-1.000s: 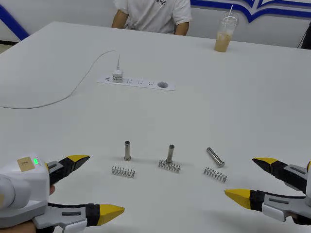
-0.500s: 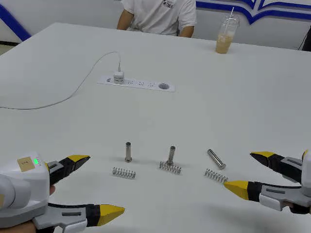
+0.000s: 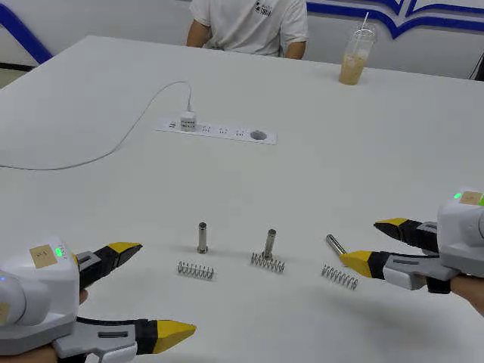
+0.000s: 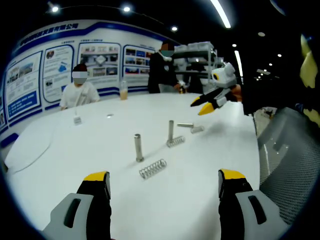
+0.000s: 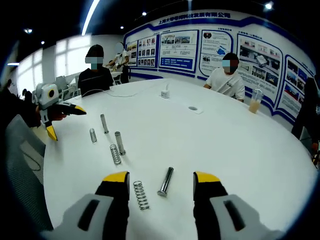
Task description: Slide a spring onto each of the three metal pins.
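While the left hand-held gripper (image 3: 151,289) hovers open farther off, the right hand-held gripper (image 3: 372,243), jaws apart, points at the pin (image 3: 331,242) lying on the table (image 3: 340,151) just ahead, its long axis roughly along the jaws, a spring (image 3: 339,276) beside it

The setting was an office-style meeting room centred on a large white table (image 3: 363,174). Blue-trimmed display boards (image 5: 182,50) lined the wall behind the table, a power strip (image 3: 219,130) lay on it, and a person (image 3: 249,23) sat at its far edge.
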`<control>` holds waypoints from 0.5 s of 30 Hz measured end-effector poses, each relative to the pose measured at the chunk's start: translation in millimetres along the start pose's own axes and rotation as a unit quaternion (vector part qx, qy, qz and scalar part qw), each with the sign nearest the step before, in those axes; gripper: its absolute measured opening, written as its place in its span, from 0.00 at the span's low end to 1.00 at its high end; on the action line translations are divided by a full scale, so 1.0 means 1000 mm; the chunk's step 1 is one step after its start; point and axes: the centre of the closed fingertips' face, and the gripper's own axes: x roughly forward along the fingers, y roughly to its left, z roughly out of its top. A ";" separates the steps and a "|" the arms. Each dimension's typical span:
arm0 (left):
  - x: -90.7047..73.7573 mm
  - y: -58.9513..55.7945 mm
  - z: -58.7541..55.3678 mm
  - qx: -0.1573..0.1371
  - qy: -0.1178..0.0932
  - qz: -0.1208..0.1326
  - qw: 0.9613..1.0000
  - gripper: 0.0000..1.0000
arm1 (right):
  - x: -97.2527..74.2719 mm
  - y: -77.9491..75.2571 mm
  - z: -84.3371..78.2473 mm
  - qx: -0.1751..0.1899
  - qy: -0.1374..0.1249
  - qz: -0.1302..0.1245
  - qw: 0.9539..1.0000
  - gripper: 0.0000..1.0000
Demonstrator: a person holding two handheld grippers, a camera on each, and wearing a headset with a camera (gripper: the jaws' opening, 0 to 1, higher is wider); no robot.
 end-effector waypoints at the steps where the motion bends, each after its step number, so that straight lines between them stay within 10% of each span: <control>1: 0.000 0.000 0.000 0.000 0.000 0.000 1.000 0.91 | 0.002 -0.001 0.000 0.002 0.002 -0.002 1.000 0.51; 15: 0.002 -0.002 -0.002 -0.002 0.002 -0.003 1.000 0.90 | 0.032 -0.016 -0.007 0.018 0.048 -0.028 0.998 0.33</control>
